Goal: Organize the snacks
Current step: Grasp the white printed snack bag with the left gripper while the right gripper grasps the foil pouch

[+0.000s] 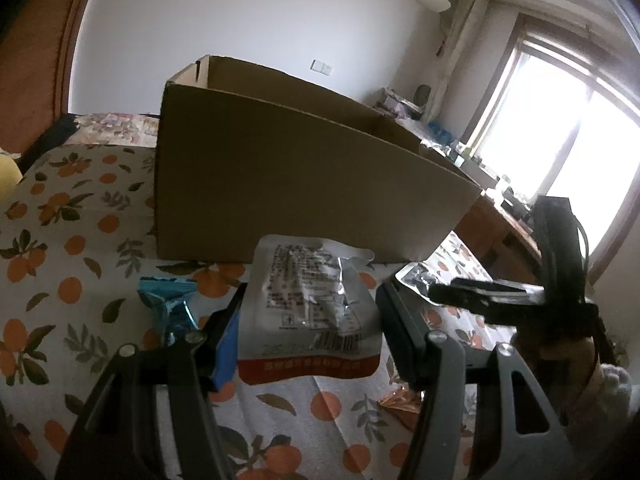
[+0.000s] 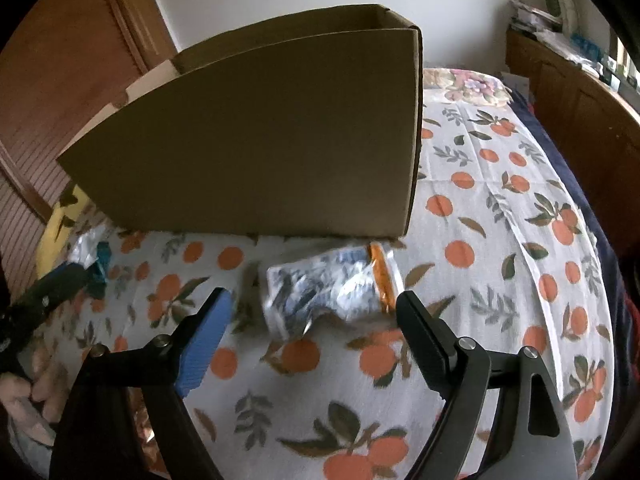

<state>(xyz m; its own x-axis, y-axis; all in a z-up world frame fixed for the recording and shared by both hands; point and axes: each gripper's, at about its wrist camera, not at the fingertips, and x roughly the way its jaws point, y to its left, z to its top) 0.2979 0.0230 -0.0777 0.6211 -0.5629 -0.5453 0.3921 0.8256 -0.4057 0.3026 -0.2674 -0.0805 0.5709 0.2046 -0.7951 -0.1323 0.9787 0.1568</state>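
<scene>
An open cardboard box (image 1: 288, 176) stands on the bed; it also shows in the right wrist view (image 2: 256, 140). My left gripper (image 1: 310, 300) is open around a silver pouch with a red bottom band (image 1: 308, 308), which lies flat before the box. A blue foil snack (image 1: 168, 304) lies to its left. My right gripper (image 2: 314, 300) is open around a crumpled silver pouch with an orange strip (image 2: 332, 288). That gripper also shows in the left wrist view (image 1: 452, 288), over another silver pouch (image 1: 412, 276).
The bed has an orange-fruit sheet (image 2: 500, 240). A copper wrapper (image 1: 400, 400) lies near my left gripper. A wooden wardrobe (image 2: 60, 80) stands on one side, a cluttered wooden desk (image 2: 580, 80) and a bright window (image 1: 560, 140) on the other.
</scene>
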